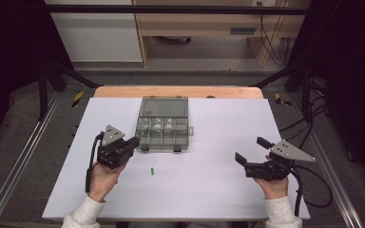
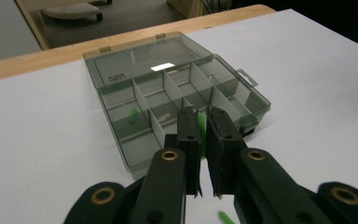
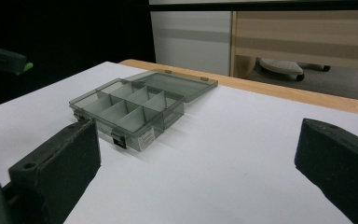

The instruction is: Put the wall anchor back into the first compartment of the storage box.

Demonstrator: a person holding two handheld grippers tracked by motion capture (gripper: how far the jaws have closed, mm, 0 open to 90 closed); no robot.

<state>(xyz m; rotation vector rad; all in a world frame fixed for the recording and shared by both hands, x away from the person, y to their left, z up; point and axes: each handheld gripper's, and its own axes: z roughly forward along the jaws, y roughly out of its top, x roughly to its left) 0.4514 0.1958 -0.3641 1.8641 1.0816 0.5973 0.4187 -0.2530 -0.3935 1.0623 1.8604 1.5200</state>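
Right gripper [image 3: 198,163] jaws wide apart — organiser box [image 3: 126,109] open, seemingly empty.

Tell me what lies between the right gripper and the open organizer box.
Only bare white table between right gripper and organizer box, per the high view.

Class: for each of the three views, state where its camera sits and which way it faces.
High view: above the table, facing forward and down; both forearms show, left tool, right tool.
Left gripper view: on the left tool, facing the open organiser box.
Right gripper view: on the open right tool, facing the box.
All share the box.
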